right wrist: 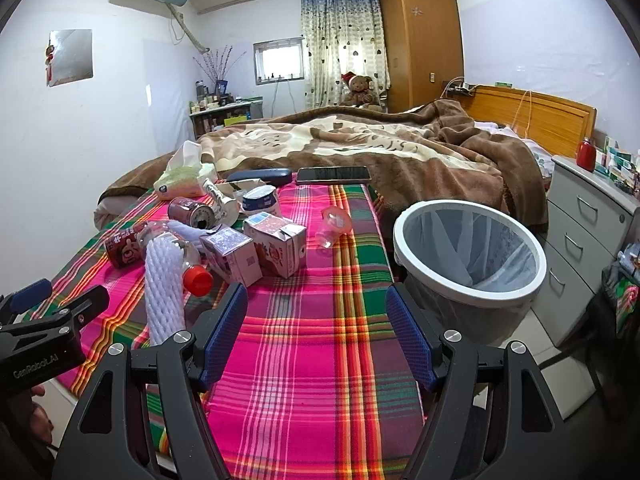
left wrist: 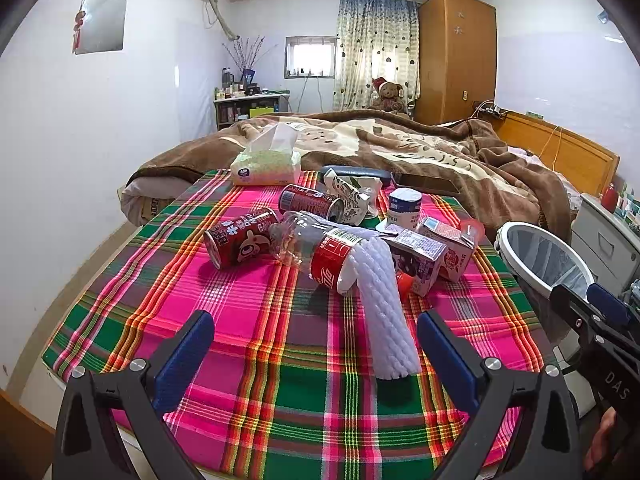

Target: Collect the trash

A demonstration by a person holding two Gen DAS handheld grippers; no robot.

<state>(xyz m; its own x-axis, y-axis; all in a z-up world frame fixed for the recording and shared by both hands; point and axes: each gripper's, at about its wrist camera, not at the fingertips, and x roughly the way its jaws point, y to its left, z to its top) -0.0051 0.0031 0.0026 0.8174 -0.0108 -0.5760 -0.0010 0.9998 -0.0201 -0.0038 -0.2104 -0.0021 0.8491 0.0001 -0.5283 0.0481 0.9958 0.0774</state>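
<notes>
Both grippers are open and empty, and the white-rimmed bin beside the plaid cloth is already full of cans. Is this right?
One part is wrong. The white-rimmed bin is not full of cans: the right wrist view looks into it and shows only its liner. The cans lie on the plaid cloth. The rest stands: left gripper and right gripper are open and empty.

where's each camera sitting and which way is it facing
Left wrist: on the left tool, facing the trash pile on the plaid cloth; its open fingers show, the right tool at the right edge.
Right wrist: on the right tool, facing cloth and bin; the left tool shows at left.
Shared: foam net sleeve, cartons, bin.
</notes>
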